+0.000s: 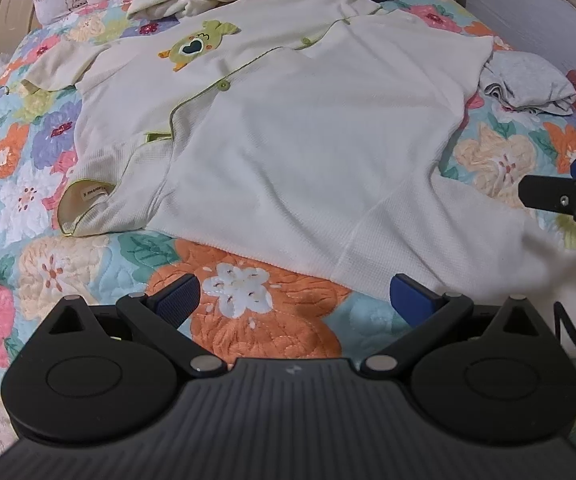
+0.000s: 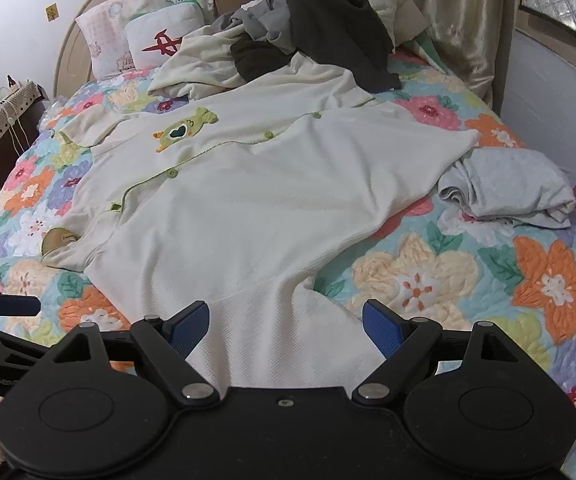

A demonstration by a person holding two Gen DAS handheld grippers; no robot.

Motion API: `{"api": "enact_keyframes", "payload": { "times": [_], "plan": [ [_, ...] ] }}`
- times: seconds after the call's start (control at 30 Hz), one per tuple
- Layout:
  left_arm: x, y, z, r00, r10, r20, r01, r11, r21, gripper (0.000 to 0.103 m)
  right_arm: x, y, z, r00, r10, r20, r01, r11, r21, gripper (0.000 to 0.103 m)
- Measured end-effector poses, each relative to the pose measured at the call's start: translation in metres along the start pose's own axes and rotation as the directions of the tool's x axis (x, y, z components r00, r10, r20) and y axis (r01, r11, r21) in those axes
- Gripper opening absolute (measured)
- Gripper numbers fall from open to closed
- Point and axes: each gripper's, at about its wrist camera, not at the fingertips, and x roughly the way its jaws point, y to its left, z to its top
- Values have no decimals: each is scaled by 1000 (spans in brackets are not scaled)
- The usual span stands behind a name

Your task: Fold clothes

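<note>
Currently the left gripper [image 1: 294, 300] is spread wide, empty, over the quilt [image 1: 256, 320] just short of the cream pajama top [image 1: 288, 140]. Right gripper [image 2: 286, 320] is equally wide, empty, straddling its near sleeve. Risk: pinching quilt with fabric, or dragging the spread top askew. Beyond the top: pillows [image 2: 128, 28], a clothes heap [image 2: 308, 20]; right of it, a grey garment [image 2: 516, 188].

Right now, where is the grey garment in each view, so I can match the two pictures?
Left wrist view: grey garment at upper right, beside the cream shirt's hem.
Right wrist view: grey garment at right of middle, beside the same hem.
Shared landmark: the shirt's green patch.
</note>
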Motion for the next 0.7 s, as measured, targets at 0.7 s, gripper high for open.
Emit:
{"api": "enact_keyframes", "payload": {
  "times": [0.7],
  "plan": [
    [-1, -5, -3, 1000, -24, 4, 24, 1000, 9, 103, 1, -5, -4, 1000, -7, 9, 7, 1000, 7, 87]
  ]
}}
